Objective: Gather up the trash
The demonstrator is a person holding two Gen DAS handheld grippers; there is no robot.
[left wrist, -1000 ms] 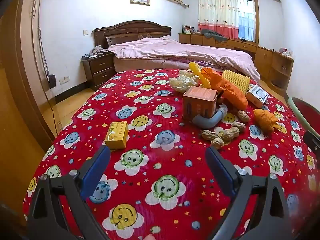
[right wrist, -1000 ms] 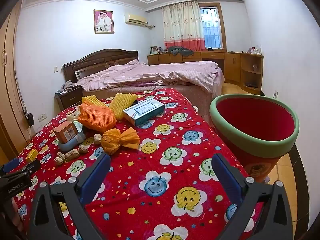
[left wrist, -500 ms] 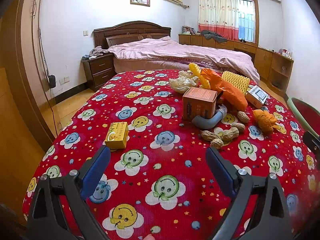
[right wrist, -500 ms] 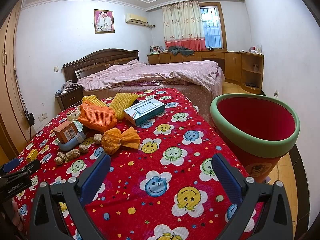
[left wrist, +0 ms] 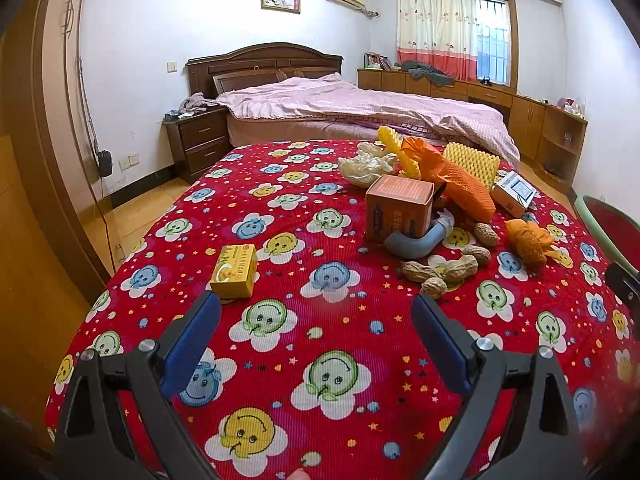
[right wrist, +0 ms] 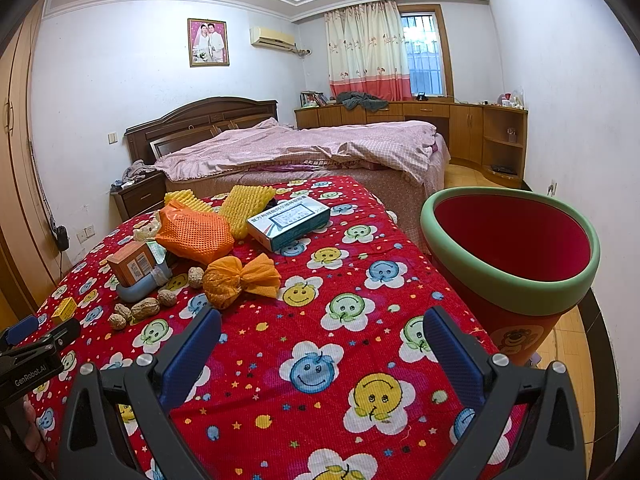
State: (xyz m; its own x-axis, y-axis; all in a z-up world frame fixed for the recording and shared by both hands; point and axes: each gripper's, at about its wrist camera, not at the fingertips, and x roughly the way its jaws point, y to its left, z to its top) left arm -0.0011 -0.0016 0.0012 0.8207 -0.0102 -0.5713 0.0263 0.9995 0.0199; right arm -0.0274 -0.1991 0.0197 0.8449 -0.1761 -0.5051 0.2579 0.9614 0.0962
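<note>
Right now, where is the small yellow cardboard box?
In the left wrist view, the small yellow cardboard box lies alone on the red smiley cloth, left of the peanuts.

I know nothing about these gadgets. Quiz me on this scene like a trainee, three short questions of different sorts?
1. True or false: the left tool grips the yellow box.
2. Which lies nearest the red bin? A) peanuts B) blue-and-white carton C) brown box
3. Fill in: the right tool is ____ (open/shut).

Key: 1 false, it hovers open and empty. 2 B. 3 open.
</note>
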